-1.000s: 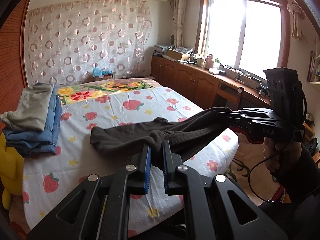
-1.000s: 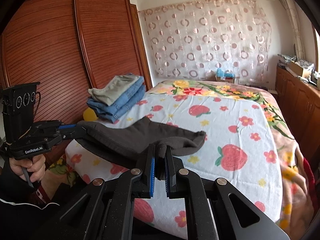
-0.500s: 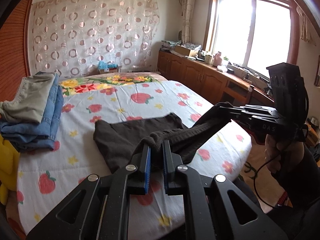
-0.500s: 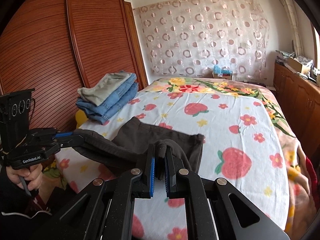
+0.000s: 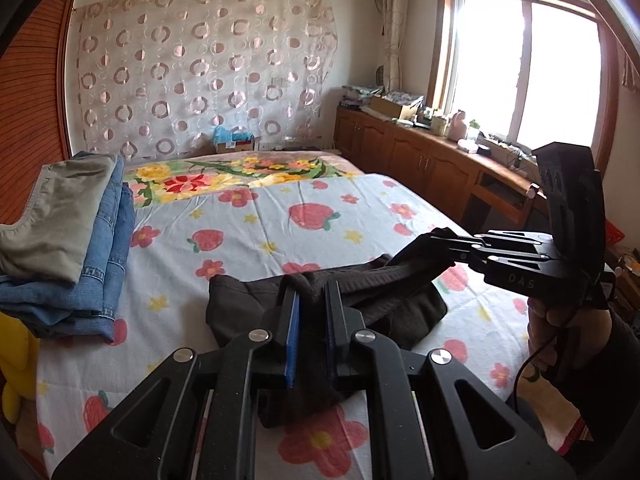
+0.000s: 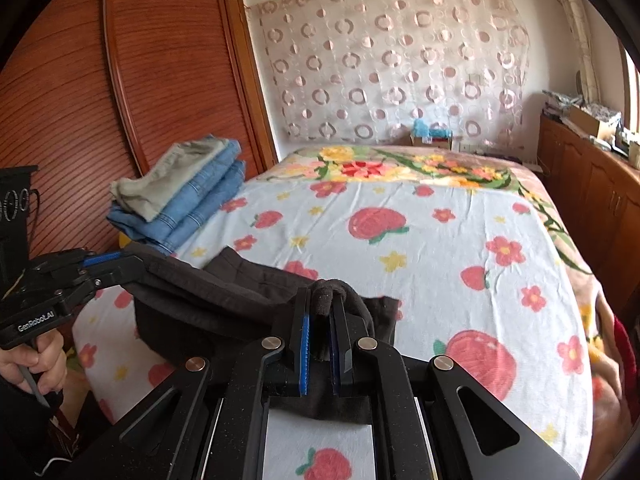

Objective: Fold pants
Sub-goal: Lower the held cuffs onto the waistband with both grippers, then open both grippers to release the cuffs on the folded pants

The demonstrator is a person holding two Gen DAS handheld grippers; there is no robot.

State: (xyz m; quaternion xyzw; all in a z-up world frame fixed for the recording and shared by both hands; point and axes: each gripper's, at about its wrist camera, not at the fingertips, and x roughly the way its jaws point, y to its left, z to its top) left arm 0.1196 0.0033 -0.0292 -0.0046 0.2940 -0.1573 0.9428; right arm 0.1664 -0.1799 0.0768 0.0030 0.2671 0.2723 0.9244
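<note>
The left claw [image 5: 310,300] is clamped on a bunched edge of the dark brown pants [image 5: 248,304], the cloth pinched between its blue-lined fingers [image 5: 291,332] and rising in a small hump above the tips. The right claw [image 6: 320,312] is likewise clamped on a gathered fold of the same pants [image 6: 240,276], fabric bulging over its tips. In the left wrist view the right claw [image 5: 440,246] is seen from the side, gripping the garment's far end, so that a band of cloth runs between the two claws above the bed. In the right wrist view the left claw [image 6: 120,266] holds the opposite end in the same way. The remainder of the pants lies doubled on the strawberry-print bedsheet [image 5: 360,216], near the foot edge of the bed, with some cloth hanging down under each claw. A stack of folded jeans [image 5: 108,240] topped by a folded grey-green garment [image 5: 60,208] sits well apart on the bed beside the wooden wardrobe [image 6: 140,80]. A circle-patterned curtain [image 5: 200,68] covers the far wall; a window [image 5: 520,72] stands over a wooden cabinet [image 5: 420,160].
</note>
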